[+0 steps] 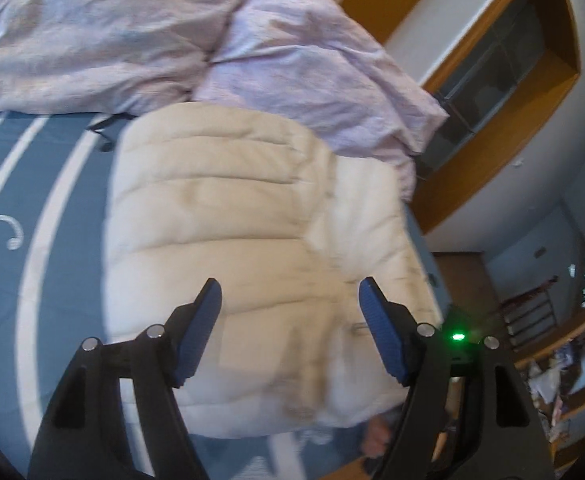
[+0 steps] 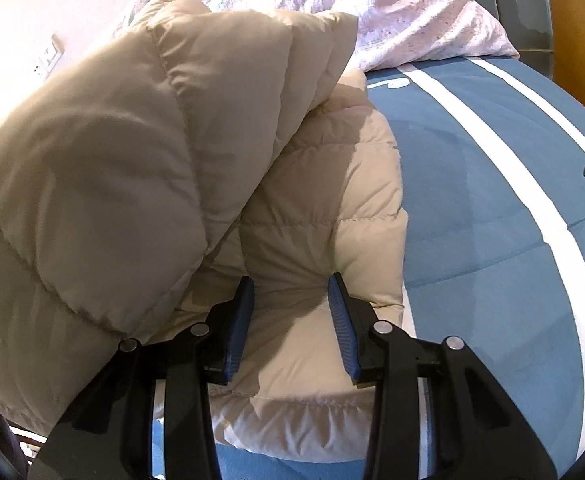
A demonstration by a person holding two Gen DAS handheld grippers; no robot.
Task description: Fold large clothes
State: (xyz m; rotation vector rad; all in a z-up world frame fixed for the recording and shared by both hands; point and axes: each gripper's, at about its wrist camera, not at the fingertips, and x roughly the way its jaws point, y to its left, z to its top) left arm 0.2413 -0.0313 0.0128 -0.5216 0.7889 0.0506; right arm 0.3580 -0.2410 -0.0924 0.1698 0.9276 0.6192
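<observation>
Garment: cream quilted puffer coat (image 1: pixel 220 216), lying on the blue white-striped bed cover (image 1: pixel 52 216), partly folded.
Left gripper (image 1: pixel 288 332): I read its fingers as wide open, nothing between them, poised over the coat.
Right gripper (image 2: pixel 290 330): fingers part-closed, pinching a puffy fold at the coat's near edge (image 2: pixel 292 288).
Key relation: the raised coat flap (image 2: pixel 132 140) sits left of my right fingers; coat's long axis runs away towards the crumpled lilac duvet (image 1: pixel 292 60).
Nearer hand: right.
</observation>
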